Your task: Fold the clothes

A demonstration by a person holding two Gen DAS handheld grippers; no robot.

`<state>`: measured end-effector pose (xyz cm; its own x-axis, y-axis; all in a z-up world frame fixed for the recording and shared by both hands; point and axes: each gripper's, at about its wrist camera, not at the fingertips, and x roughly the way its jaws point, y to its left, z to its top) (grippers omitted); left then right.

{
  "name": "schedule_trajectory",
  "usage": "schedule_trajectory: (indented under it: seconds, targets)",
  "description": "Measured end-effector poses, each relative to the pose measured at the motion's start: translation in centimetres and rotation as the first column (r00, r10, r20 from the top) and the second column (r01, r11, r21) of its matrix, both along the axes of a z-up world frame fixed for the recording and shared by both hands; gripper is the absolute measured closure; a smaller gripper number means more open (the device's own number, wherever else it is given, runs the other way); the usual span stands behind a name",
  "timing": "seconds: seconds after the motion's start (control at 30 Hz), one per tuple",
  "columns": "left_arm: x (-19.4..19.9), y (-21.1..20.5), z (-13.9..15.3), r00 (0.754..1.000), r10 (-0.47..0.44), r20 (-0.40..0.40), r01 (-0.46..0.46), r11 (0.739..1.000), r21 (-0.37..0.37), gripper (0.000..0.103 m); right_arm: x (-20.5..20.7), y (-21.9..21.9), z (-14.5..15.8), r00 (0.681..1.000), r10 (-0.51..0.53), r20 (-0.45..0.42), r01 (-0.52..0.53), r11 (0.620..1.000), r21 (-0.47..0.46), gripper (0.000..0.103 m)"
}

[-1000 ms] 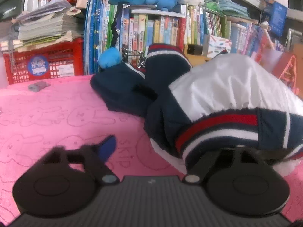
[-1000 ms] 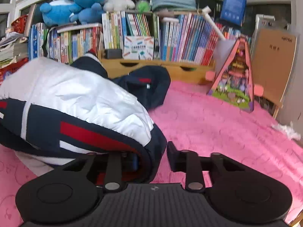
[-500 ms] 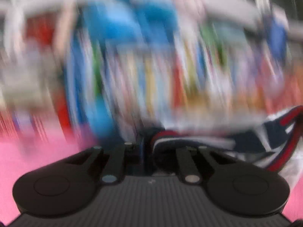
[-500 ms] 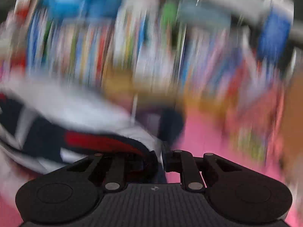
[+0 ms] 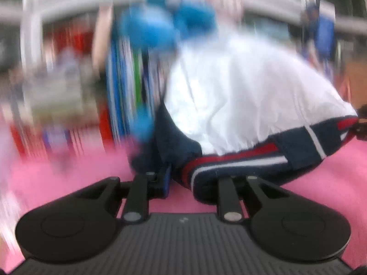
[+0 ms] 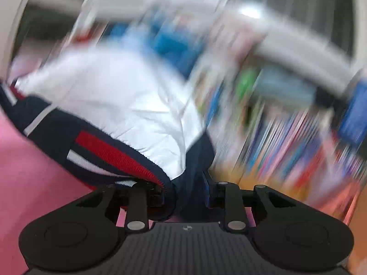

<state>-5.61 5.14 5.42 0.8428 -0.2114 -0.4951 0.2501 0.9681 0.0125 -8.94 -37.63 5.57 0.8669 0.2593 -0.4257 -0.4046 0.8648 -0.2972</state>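
Note:
A white jacket with a navy, red and white striped hem hangs lifted above the pink mat, stretched between my two grippers. My left gripper is shut on the hem's left end, the striped band bunched between its fingers. At the other end, my right gripper is shut on navy fabric beside the hem of the same jacket. In the right wrist view the pink mat lies below left. Both views are smeared by motion.
A bookshelf packed with books stands behind the mat, heavily blurred. Blue plush toys sit on top of it. A red crate shows as a smear at the left. White window frames run along the top.
A second ago both grippers stood open at the hem, with the jacket lying on the mat. They have closed on the hem and raised the jacket, and both cameras are swinging fast.

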Motion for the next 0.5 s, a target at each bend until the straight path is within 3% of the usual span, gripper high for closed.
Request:
schedule_trajectory:
  seconds: [0.07, 0.17, 0.23, 0.37, 0.47, 0.5]
  targets:
    - [-1.3, -0.3, -3.8, 0.993, -0.008, -0.12, 0.008, 1.0, 0.001, 0.082, -1.9, -0.2, -4.4, 0.99, 0.026, -0.139, -0.035, 0.998, -0.061, 0.074]
    - [-3.1, -0.1, -7.9, 0.968, -0.009, -0.25, 0.007, 1.0, -0.008, 0.081, -4.6, -1.0, -7.9, 0.961, 0.051, -0.273, -0.067, 0.997, -0.05, 0.074]
    - [-4.1, 0.4, -8.5, 0.968, -0.008, -0.25, 0.001, 1.0, -0.026, 0.077, -5.7, -1.7, -8.4, 0.948, 0.057, -0.314, -0.064, 0.998, -0.012, 0.073]
    - [-5.7, 1.7, -7.0, 0.968, -0.075, -0.238, 0.055, 0.994, -0.093, 0.07, -6.9, -3.0, -9.0, 0.922, 0.07, -0.38, -0.053, 0.997, 0.055, 0.072]
    - [-6.1, 1.6, -6.4, 0.961, -0.145, -0.237, 0.131, 0.989, -0.075, 0.067, -6.4, -3.8, -8.8, 0.907, 0.075, -0.415, -0.041, 0.995, 0.091, 0.062]
    - [-6.2, 1.4, -6.5, 0.958, -0.156, -0.242, 0.146, 0.987, -0.061, 0.066, -6.2, -4.1, -8.7, 0.901, 0.077, -0.426, -0.036, 0.994, 0.103, 0.054]
